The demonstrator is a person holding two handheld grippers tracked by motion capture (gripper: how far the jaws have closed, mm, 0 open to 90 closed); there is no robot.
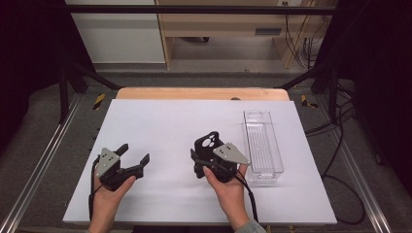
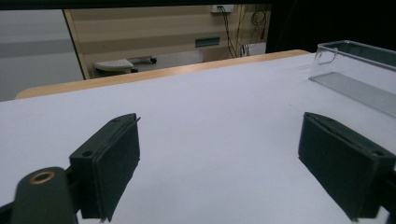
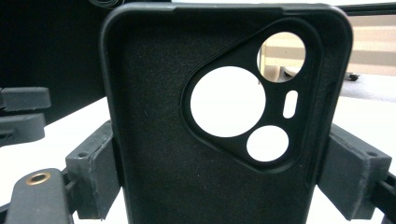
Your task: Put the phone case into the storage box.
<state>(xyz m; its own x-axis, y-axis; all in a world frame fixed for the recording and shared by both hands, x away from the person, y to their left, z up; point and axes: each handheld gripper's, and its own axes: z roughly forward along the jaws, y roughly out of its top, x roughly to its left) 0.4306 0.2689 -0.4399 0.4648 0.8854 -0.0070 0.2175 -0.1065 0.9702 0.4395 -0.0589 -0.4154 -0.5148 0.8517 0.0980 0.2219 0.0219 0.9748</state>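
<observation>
A black phone case (image 1: 209, 142) with camera cut-outs stands between the jaws of my right gripper (image 1: 206, 158), which is shut on its two long edges. In the right gripper view the phone case (image 3: 163, 163) shows its inner side, held upright just above the white table. My left gripper (image 1: 133, 156) hovers at the table's front left, open, with nothing between its pads (image 2: 114, 163). A clear plastic tray (image 1: 272, 167) lies empty to the right of the right gripper, and its near corner (image 2: 327, 51) appears in the left gripper view.
The white board (image 1: 160, 126) covers a wooden table. Dark metal frame bars (image 1: 63, 87) stand at both sides, and cables (image 1: 340, 145) trail on the floor at the right. Wooden furniture (image 1: 218, 29) stands behind the table.
</observation>
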